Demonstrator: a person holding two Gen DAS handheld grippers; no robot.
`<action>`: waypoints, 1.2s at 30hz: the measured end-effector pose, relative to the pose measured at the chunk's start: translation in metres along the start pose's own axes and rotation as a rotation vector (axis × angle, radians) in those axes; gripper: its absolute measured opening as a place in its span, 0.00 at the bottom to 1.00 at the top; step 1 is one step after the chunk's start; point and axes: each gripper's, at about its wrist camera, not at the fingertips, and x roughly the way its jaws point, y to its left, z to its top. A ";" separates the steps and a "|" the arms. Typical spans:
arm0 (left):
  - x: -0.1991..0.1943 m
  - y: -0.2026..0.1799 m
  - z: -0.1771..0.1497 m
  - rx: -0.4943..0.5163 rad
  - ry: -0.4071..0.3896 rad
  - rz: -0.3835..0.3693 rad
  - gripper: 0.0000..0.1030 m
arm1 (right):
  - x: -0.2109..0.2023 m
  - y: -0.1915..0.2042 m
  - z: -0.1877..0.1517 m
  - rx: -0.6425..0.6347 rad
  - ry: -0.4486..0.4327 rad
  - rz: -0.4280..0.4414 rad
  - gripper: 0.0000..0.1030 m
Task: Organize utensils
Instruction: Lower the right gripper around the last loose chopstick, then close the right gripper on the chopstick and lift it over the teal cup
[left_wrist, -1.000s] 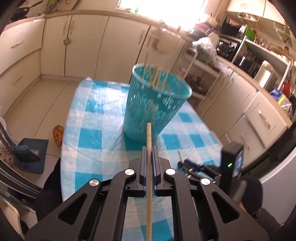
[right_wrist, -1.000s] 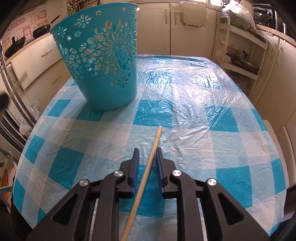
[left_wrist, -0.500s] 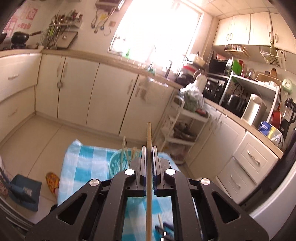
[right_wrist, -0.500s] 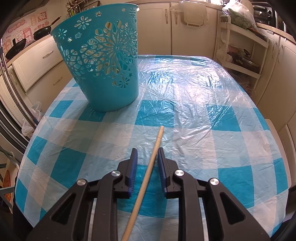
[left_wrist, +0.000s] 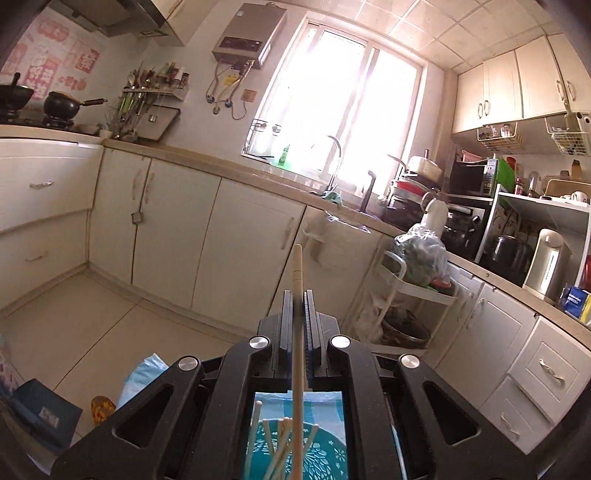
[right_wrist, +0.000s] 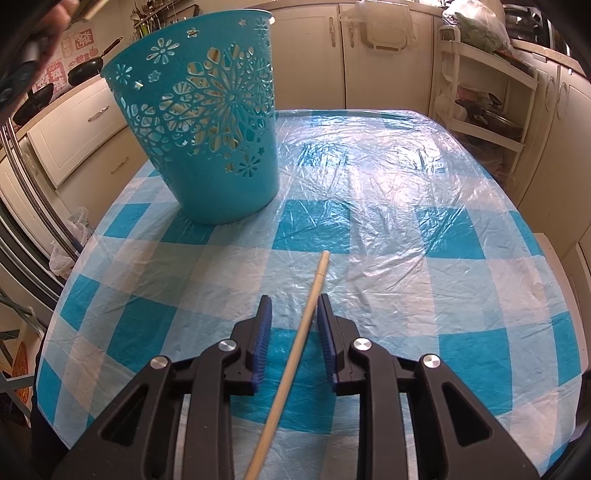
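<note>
On my left wrist view, the left gripper (left_wrist: 296, 295) has its fingers (left_wrist: 285, 317) clenched on a wooden chopstick (left_wrist: 297, 280), which runs straight along the fingers and sticks out past their tips toward the kitchen cabinets (left_wrist: 236, 240). Below the gripper, seen through the opening in its frame, I look down into the teal basket (left_wrist: 325, 461), where several more pale sticks (left_wrist: 280, 443) stand leaning together. A corner of the checked cloth shows left of the basket.

On my right wrist view, the right gripper (right_wrist: 294, 306) points down at the tabletop (right_wrist: 424, 258), which is covered in a blue-and-white checked cloth under clear plastic. Its blue-padded fingers (right_wrist: 263, 332) are opening, and a second chopstick (right_wrist: 306, 321) lies flat on the tabletop between them; the left pad is clearly off it, and the right pad sits just beside it without a grip that I can see. This chopstick's far tip points away from the gripper, to the near right of the teal basket, which stands upright on the tabletop at the far left.
</note>
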 end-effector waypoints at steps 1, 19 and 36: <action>0.003 0.001 -0.003 -0.001 -0.003 0.008 0.05 | 0.000 0.000 0.000 0.001 0.000 0.002 0.26; 0.014 -0.001 -0.051 0.110 0.067 0.094 0.06 | 0.000 0.000 0.000 0.002 0.000 0.007 0.27; -0.095 0.082 -0.080 0.052 0.163 0.260 0.78 | -0.007 0.001 -0.005 -0.051 0.021 -0.033 0.06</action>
